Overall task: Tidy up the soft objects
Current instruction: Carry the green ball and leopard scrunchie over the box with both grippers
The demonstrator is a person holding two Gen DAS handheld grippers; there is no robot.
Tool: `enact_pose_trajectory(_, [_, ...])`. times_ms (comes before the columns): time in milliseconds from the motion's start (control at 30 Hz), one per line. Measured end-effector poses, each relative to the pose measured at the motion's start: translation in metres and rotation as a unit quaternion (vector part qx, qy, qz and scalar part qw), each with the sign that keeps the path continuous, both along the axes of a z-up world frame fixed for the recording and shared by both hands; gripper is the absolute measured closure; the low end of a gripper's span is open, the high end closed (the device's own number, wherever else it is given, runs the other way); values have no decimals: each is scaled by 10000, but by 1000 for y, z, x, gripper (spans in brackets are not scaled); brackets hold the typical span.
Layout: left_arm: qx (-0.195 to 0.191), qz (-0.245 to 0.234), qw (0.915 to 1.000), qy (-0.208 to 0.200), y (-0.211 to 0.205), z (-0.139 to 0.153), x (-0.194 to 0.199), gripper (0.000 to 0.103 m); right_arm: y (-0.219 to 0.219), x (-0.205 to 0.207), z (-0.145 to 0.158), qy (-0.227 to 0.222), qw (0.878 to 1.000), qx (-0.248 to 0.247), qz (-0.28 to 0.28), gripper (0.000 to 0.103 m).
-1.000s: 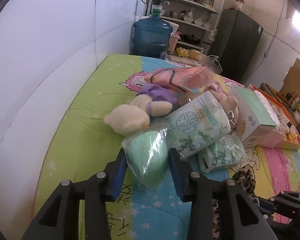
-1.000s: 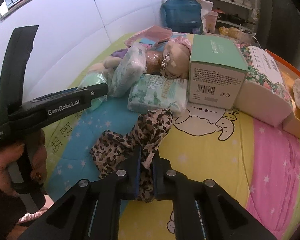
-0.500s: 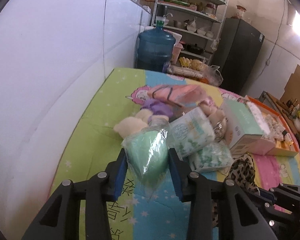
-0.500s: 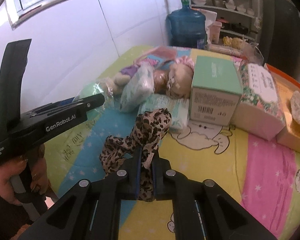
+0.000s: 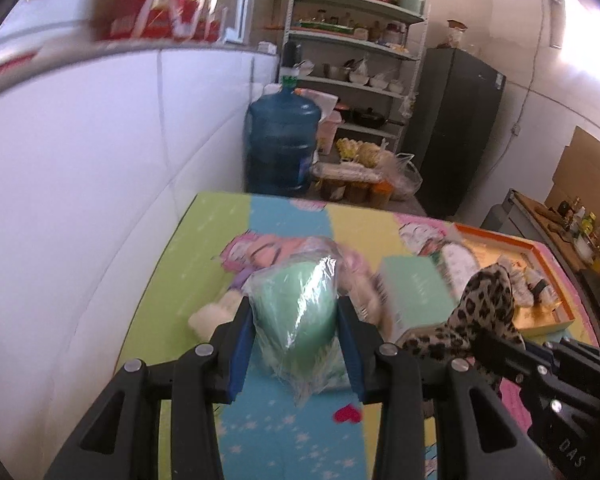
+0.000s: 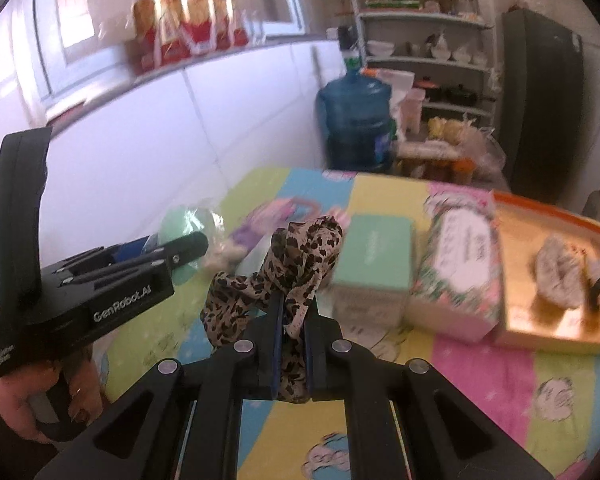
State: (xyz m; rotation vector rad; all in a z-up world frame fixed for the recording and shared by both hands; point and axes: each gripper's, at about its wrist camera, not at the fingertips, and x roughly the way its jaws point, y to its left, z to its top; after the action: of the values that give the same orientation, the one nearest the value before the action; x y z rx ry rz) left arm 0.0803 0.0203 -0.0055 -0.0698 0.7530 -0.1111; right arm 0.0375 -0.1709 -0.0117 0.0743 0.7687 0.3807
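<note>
My left gripper (image 5: 294, 312) is shut on a green soft bundle in a clear plastic bag (image 5: 296, 308), held well above the colourful bedspread (image 5: 220, 216). My right gripper (image 6: 291, 312) is shut on a leopard-print cloth (image 6: 300, 256), which hangs off the bed; the same cloth (image 5: 483, 312) shows at the right of the left wrist view. In the right wrist view the left gripper (image 6: 188, 246) sits at the left with the green bundle (image 6: 180, 224). Behind lie a cream plush toy (image 5: 212, 316) and a pink bagged item (image 5: 284, 252), both blurred.
A mint box (image 6: 373, 256) and a floral tissue box (image 6: 463, 268) stand mid-bed. An orange tray (image 6: 511, 320) with grey-white cloth items (image 6: 559, 272) lies at the right. A blue water jug (image 5: 282, 148), shelves (image 5: 351, 60) and a dark fridge (image 5: 455, 128) stand beyond the bed. White wall on the left.
Both grippers have risen with their loads: the green bundle and the leopard cloth have left the bed, and the pile of soft things now looks smaller and lower.
</note>
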Motion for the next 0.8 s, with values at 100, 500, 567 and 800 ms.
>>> enact_pose_trajectory(100, [27,-78,9999,-103,-19,13,5,63,-18,5,11,-102,9998,55,-174,95])
enact_pose_trajectory(500, [35,-444,9985,-324,-100,43,18,63,-97,20,43,-417,9967,193,-673,95])
enact_pose_trajectory(567, [33,-499,9982,-333,-114,46,19,63,-112,21,47,-449,9958,205,-765,95])
enact_pose_trajectory(800, [-39,-729,9968,-324,-172,48,26,63,-178,23,54,-527,9921,170,-1126,95])
